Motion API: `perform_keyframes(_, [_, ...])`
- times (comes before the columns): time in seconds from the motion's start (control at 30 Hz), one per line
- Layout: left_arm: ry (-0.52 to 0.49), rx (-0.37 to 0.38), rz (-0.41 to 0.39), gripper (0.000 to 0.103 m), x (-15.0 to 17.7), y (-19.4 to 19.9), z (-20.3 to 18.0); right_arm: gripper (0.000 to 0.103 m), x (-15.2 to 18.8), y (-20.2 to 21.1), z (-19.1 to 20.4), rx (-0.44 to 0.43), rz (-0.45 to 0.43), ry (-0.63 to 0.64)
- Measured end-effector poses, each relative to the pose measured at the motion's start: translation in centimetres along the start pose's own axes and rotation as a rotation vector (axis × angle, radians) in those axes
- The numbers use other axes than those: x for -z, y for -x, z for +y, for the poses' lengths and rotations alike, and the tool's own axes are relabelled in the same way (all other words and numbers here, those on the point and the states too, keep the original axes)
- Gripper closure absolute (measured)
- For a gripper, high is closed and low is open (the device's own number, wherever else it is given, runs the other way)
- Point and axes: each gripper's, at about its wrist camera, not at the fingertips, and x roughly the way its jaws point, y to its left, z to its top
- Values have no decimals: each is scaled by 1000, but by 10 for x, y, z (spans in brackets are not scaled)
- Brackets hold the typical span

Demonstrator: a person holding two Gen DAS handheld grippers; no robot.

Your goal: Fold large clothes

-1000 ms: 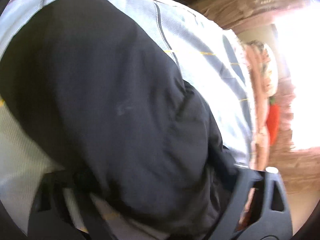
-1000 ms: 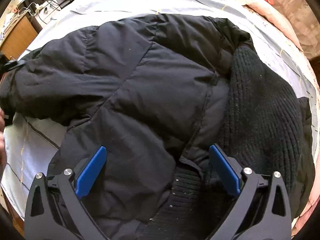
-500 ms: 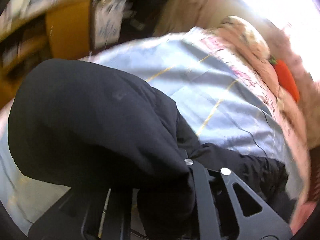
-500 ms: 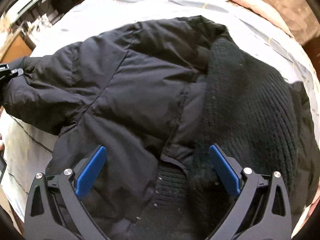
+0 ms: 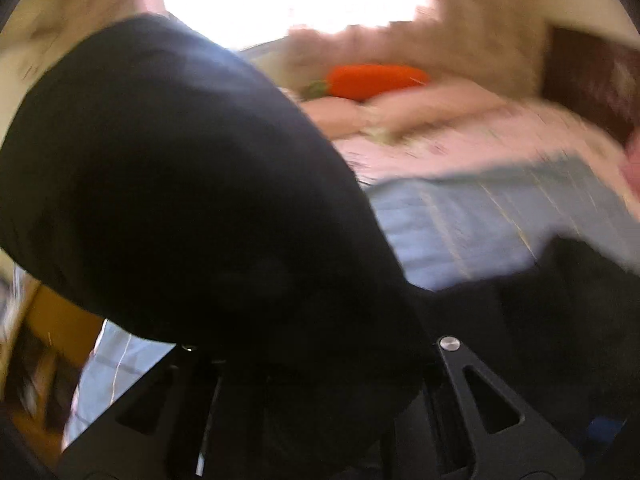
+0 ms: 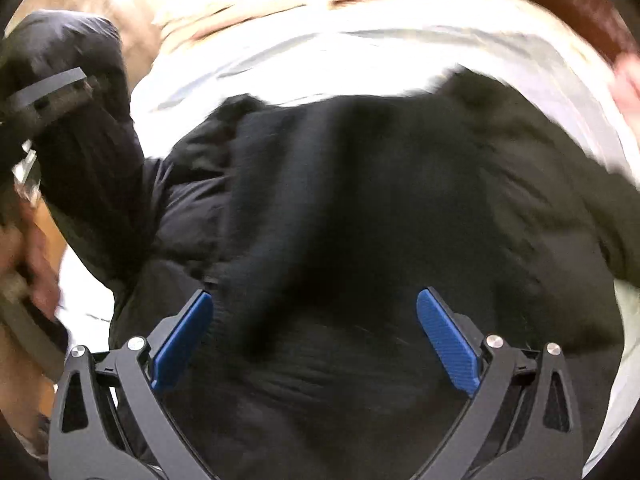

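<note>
Black and puffy, the jacket [image 6: 360, 208] lay mostly on the bed [image 6: 320, 56] while our left gripper [image 5: 320, 392] pinched its raised sleeve [image 5: 172, 200] and our right gripper [image 6: 314, 336] hovered spread, so we judged folding barely begun.

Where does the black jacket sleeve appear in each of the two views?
Left wrist view: the black jacket sleeve fills the left and centre, draping over the left tool, which is shut on it.
Right wrist view: the sleeve is at the far left, raised above the jacket body; the right tool is open.
Shared landmark: the light blue bedsheet.
</note>
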Motion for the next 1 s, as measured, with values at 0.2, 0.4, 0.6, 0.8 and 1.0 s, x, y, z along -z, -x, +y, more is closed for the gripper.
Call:
perform_keyframes(0.2, [-337, 19, 104, 91, 56, -13, -120, 1, 30, 20, -78, 64, 8, -115])
perform_keyframes(0.4, [-652, -90, 31, 5, 100, -8, -173, 1, 42, 21, -121, 110, 23, -142])
perform_keyframes(0.6, [-657, 153, -72, 2, 75, 54, -164, 1, 23, 33, -139, 161, -5, -132])
perform_keyframes(0.8, [-135, 232, 164, 2, 16, 28, -41, 1, -24, 62, -107, 114, -102, -96])
perform_keyframes(1.0, [212, 247, 381, 2, 44, -39, 58, 1, -73, 24, 3, -111, -115, 22])
